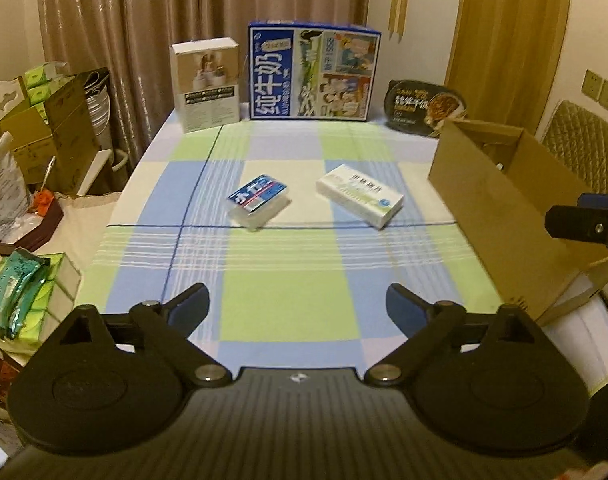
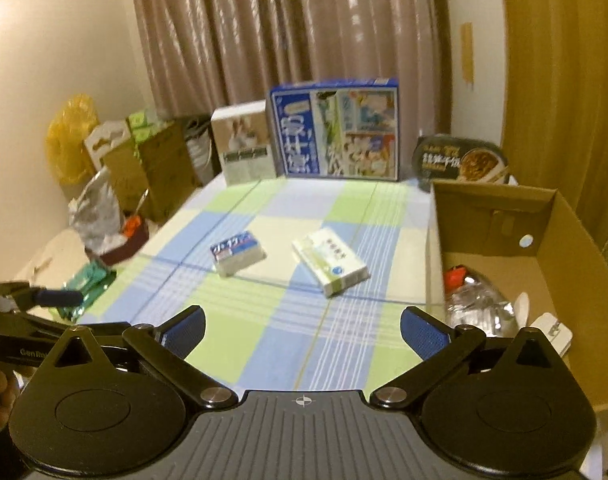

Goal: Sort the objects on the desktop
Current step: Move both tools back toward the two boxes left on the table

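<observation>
A small blue-topped white box (image 1: 258,202) and a white-green medicine box (image 1: 360,194) lie apart on the checked tablecloth (image 1: 288,304). Both show in the right wrist view, the blue-topped box (image 2: 237,258) left of the medicine box (image 2: 331,266). An open cardboard box (image 1: 500,204) stands at the table's right; in the right wrist view it (image 2: 544,240) holds a silvery bag (image 2: 478,306) and small items. My left gripper (image 1: 298,306) is open and empty, short of both boxes. My right gripper (image 2: 302,330) is open and empty, beside the cardboard box.
A blue milk carton (image 1: 312,74), a white box (image 1: 206,84) and a black meal bowl (image 1: 424,108) stand along the far edge. Tissue packs (image 1: 20,296) and cartons (image 1: 48,128) crowd the left side. A chair (image 1: 580,152) stands at the right.
</observation>
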Action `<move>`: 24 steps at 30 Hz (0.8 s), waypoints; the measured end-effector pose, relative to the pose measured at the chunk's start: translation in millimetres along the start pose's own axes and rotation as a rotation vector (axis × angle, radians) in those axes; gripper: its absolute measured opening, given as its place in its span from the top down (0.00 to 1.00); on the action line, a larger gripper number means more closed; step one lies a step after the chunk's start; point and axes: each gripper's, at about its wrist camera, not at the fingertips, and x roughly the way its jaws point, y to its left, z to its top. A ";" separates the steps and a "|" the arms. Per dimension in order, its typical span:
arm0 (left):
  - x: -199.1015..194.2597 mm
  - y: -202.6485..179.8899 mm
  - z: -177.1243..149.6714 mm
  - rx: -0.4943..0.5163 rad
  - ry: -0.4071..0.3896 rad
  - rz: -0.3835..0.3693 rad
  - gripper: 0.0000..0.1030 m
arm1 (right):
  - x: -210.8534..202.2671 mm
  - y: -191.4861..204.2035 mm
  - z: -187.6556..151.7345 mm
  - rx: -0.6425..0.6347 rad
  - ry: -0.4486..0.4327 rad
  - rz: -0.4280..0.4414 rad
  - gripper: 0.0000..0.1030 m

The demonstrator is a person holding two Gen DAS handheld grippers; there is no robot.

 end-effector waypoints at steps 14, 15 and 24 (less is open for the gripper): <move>54.9 16.6 12.4 0.215 0.058 0.001 0.04 | 58.0 -5.5 35.5 -0.130 0.119 0.015 0.02; 60.3 18.4 15.2 0.223 0.059 -0.005 0.04 | 64.3 -5.5 40.3 -0.146 0.126 0.021 0.02; 105.8 37.9 41.0 0.315 0.072 -0.017 0.04 | 129.2 -7.9 71.8 -0.283 0.215 0.041 0.02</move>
